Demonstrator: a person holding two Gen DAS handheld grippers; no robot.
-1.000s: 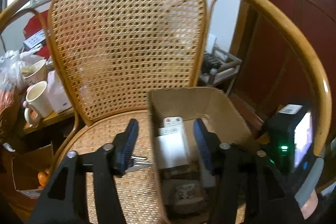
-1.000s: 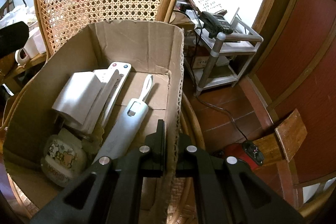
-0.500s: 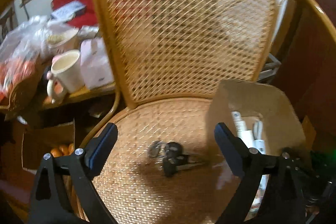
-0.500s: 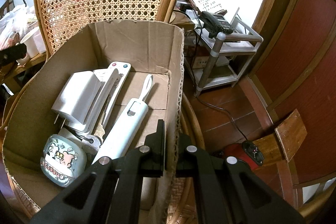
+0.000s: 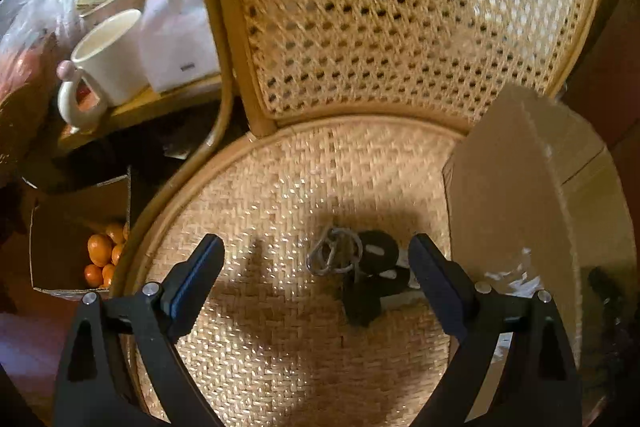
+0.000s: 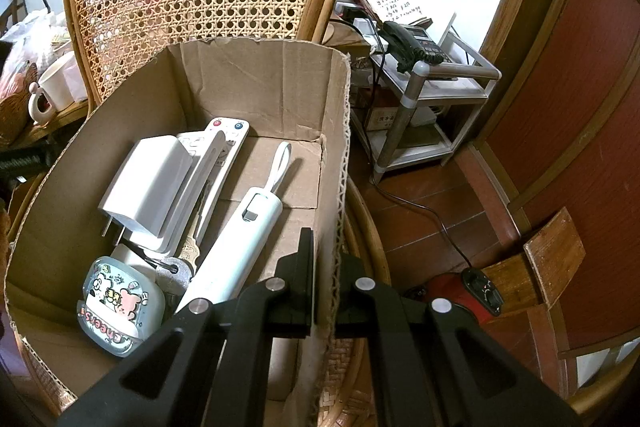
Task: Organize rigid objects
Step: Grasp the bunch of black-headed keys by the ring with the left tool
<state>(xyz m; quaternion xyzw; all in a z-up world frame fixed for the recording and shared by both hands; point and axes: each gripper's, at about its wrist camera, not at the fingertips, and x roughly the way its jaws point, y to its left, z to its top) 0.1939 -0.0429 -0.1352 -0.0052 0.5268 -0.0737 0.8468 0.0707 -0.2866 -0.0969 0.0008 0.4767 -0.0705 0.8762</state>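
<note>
A bunch of keys (image 5: 360, 267) with black heads and a metal ring lies on the woven rattan chair seat (image 5: 280, 195). My left gripper (image 5: 316, 267) is open wide just above the seat, with the keys between its fingers, nearer the right one. The cardboard box (image 5: 520, 195) stands on the seat to the right. My right gripper (image 6: 322, 267) is shut on the box's right wall (image 6: 340, 147). Inside the box lie a white charger (image 6: 148, 183), a white remote (image 6: 224, 143), a pale blue tool (image 6: 240, 243) and a small cartoon-printed case (image 6: 120, 307).
A side table at the left holds a white mug (image 5: 104, 59) and bags. A floor box holds oranges (image 5: 100, 255). The chair's cane back (image 5: 400, 7) rises behind. A metal rack with a telephone (image 6: 412, 47) stands at the right, a cable and red device (image 6: 460, 295) on the floor.
My left gripper has swung left from over the box, dropped toward the seat and opened wider around the keys. The right gripper has kept its hold on the box wall.
</note>
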